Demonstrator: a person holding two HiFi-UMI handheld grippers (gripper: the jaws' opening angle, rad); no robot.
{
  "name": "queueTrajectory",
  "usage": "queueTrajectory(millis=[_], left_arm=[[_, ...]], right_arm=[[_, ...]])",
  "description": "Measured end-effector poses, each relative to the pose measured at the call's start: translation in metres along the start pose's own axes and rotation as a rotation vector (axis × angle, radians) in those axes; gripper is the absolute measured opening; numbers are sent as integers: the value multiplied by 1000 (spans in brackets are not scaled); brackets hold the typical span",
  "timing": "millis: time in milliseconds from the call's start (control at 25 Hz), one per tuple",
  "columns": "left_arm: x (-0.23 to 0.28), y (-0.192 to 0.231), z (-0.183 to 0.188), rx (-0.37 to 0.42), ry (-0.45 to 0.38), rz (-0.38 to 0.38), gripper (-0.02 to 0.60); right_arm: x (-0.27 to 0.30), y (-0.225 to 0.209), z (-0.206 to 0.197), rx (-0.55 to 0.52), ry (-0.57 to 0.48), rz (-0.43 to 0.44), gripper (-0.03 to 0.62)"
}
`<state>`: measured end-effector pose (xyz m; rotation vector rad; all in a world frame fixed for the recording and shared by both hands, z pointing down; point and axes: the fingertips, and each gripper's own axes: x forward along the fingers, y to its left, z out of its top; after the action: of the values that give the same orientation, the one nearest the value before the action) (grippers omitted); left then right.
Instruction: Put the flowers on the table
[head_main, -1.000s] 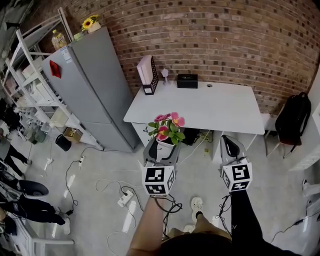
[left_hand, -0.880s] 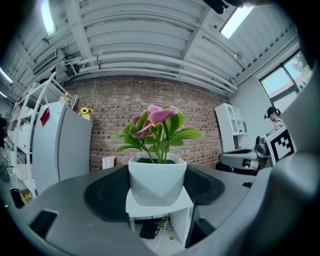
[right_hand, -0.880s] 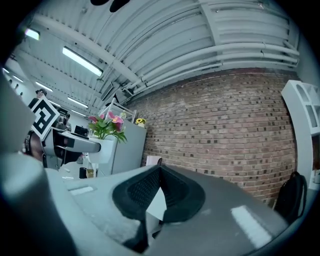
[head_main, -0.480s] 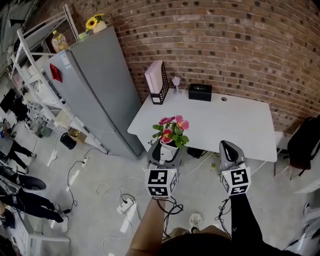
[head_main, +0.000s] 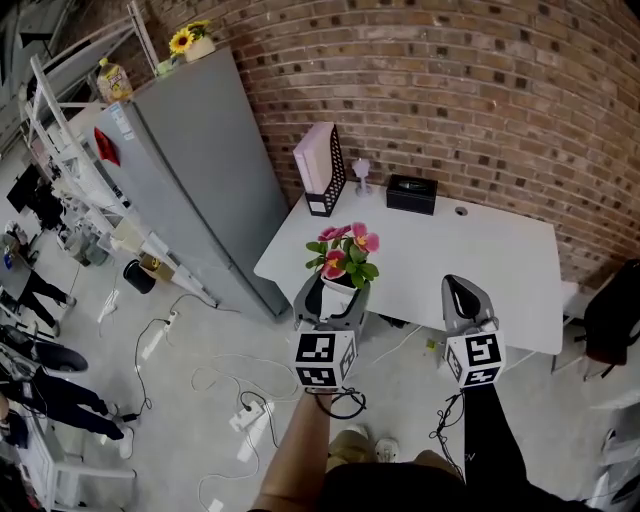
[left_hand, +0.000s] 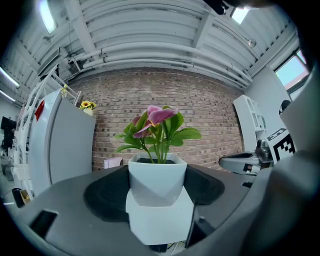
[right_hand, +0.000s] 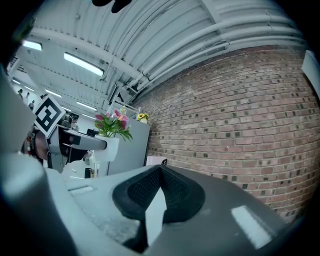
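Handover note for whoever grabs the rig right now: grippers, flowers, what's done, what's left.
Left gripper: shut on the white flower pot, which is held upright, pink flowers on top.
Right gripper: jaws together, nothing between them, held beside the left.
Table: white, straight ahead against the brick wall. A file holder and a black box sit at its back edge; the front is bare.
Done: pot is in hand and held in the air near the table's front left edge.
Left: move it over the bare front area, set it down, open the left jaws, withdraw.
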<state>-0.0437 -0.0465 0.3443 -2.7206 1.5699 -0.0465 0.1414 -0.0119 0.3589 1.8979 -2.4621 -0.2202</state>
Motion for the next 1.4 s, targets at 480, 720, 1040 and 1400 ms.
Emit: queueTrajectory(millis=[480,720,1040,1400], left_arm=[[103,51,-19,-3,14,-9,331],[185,82,-34,3,47,-57,331],[305,123,-47,-3,50,-134,331],[412,153,-103,-21,119,-242,331]], right_arm=[[101,-31,-27,2,12,-8,0],[175,-55,-41,3,43,-36,0],[281,-90,-64,-1,83,-69,0],[373,-121,-115,35,162,-107,0]])
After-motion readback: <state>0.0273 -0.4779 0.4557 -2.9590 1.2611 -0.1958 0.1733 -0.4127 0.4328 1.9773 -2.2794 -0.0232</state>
